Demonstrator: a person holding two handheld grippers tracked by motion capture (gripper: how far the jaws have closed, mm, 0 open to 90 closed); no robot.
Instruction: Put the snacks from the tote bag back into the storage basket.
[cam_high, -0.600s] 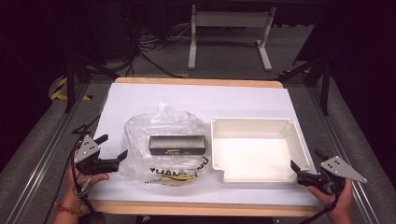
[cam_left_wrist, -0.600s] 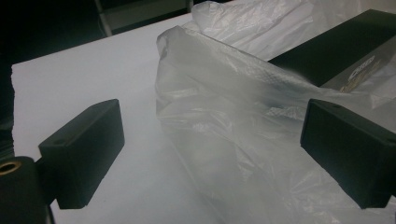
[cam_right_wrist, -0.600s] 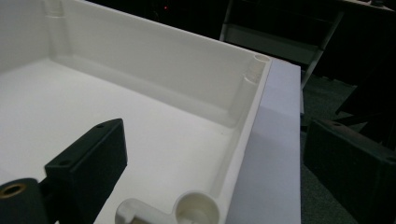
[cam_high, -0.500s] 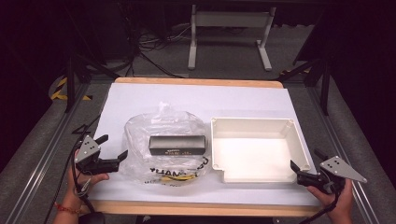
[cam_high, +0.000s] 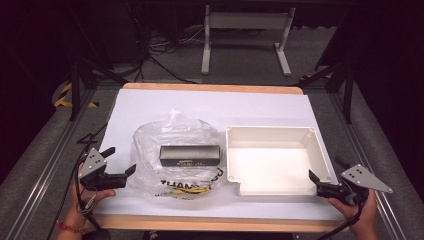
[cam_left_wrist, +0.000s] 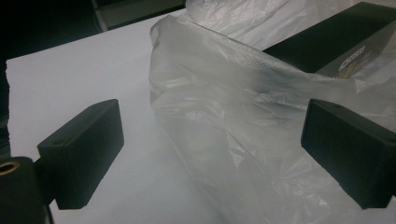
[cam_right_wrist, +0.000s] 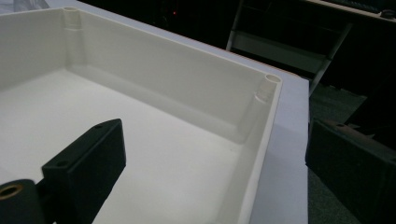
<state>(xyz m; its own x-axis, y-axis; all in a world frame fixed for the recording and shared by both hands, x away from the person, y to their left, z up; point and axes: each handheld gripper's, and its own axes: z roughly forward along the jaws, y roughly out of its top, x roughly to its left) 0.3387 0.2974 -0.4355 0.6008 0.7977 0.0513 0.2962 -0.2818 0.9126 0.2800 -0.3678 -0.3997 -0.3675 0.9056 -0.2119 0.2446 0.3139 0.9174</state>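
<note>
Plastic bag (cam_high: 175, 155), clear and crinkled, lies at the lower middle of the high view on the white surface (cam_high: 150, 107), with a black rectangular box (cam_high: 190, 155) inside it and something yellow low in its folds beside dark printed lettering. The film looks thin, soft and slippery, so I judge it will crumple and slide rather than keep any shape; the box looks stiff and is probably the heavier part, likely to shift inside if the bag is lifted by one edge. A pinch on the gathered film at the bag's left side, where it bulges toward the camera in the left gripper view (cam_left_wrist: 224, 116), seems the surest hold, or a grip through the film on the box's long sides. Just right of the bag stands an empty cream tray (cam_high: 315, 150), its near corner in the right gripper view (cam_right_wrist: 268, 88). The left claw (cam_high: 122, 170) sits just left of the bag, jaws wide with the film between them but not pressed. The right claw (cam_high: 314, 181) is at the tray's lower right corner, jaws wide and empty. Against the earlier frames nothing has shifted: bag, tray and both claws lie as they did.
</note>
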